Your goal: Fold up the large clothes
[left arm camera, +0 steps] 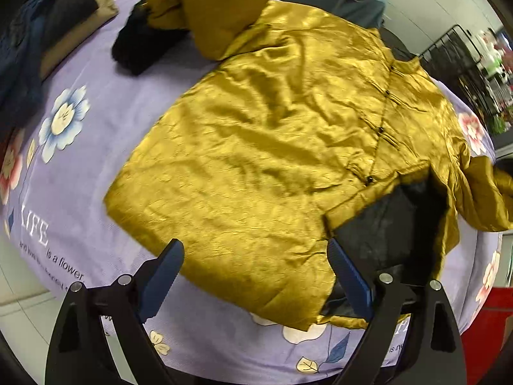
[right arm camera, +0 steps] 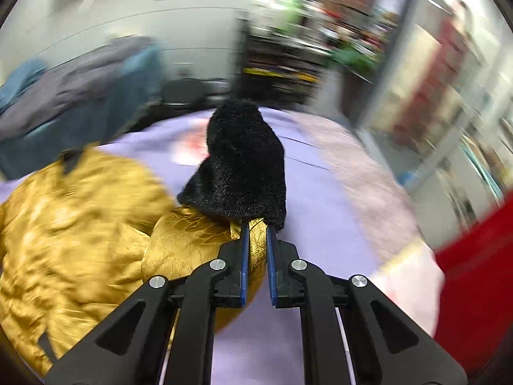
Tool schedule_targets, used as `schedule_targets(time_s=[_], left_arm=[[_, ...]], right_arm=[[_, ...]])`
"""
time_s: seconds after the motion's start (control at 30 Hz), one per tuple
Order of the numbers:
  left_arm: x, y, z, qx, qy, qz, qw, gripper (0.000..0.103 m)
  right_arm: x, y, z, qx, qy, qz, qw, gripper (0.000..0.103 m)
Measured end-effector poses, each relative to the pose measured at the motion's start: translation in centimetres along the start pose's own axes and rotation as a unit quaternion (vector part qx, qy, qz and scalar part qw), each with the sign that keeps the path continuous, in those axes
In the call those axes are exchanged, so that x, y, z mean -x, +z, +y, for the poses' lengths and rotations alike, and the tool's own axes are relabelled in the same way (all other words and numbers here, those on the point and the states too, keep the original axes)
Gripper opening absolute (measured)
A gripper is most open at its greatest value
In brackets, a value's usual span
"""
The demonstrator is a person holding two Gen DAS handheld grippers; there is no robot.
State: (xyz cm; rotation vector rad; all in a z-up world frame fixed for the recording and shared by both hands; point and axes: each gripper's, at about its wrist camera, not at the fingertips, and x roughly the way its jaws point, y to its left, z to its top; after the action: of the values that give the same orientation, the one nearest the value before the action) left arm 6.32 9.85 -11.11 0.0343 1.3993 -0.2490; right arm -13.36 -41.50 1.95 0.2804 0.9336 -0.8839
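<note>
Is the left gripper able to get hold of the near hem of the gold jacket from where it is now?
Probably yes. The left gripper is open and the gold jacket has its near hem lying flat on the purple sheet right between the fingers, with nothing over it. The right gripper is off pinching a sleeve.

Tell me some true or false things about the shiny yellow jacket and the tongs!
1. The yellow jacket lies on a purple sheet with flowers. True.
2. The left tongs are squeezing the jacket. False: they are open, above its hem.
3. The right tongs pinch a yellow sleeve with a fuzzy black cuff. True.
4. The jacket's lining is white. False: it is dark.
5. The buttons are black. True.
</note>
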Motion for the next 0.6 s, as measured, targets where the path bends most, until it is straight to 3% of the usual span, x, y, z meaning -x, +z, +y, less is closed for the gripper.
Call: schedule_targets(time_s=[0.13, 0.27, 0.37, 0.43, 0.6], left_arm=[[-0.6, -0.3, -0.2, -0.010, 0.004, 0.007, 0.9999, 0.088], [-1.0, -0.7, 0.4, -0.006, 0.010, 0.013, 0.9998, 0.088], [-1.1, -0.8, 0.9, -0.001, 0.013, 0.015, 0.9998, 0.088], [-0.9, -0.9, 1.3, 0.004, 0.013, 0.011, 0.9999, 0.088], [-0.6, -1.1, 2.3, 0.011, 0.017, 0.003, 0.9998, 0.088]], right_arm=[[-1.4, -2.4, -7.0, -0.052, -0.055, 0.040, 0.996, 0.010], [-2.9, -5.0, -9.4, -0.121, -0.017, 0.086, 0.989, 0.012], [-2.8, -6.3, -8.8, -0.152, 0.000, 0.093, 0.984, 0.035], [-2.0, -6.9, -7.5, -0.157, 0.011, 0.079, 0.984, 0.067], [0.8, -7.9, -2.8, -0.100, 0.045, 0.045, 0.993, 0.070]])
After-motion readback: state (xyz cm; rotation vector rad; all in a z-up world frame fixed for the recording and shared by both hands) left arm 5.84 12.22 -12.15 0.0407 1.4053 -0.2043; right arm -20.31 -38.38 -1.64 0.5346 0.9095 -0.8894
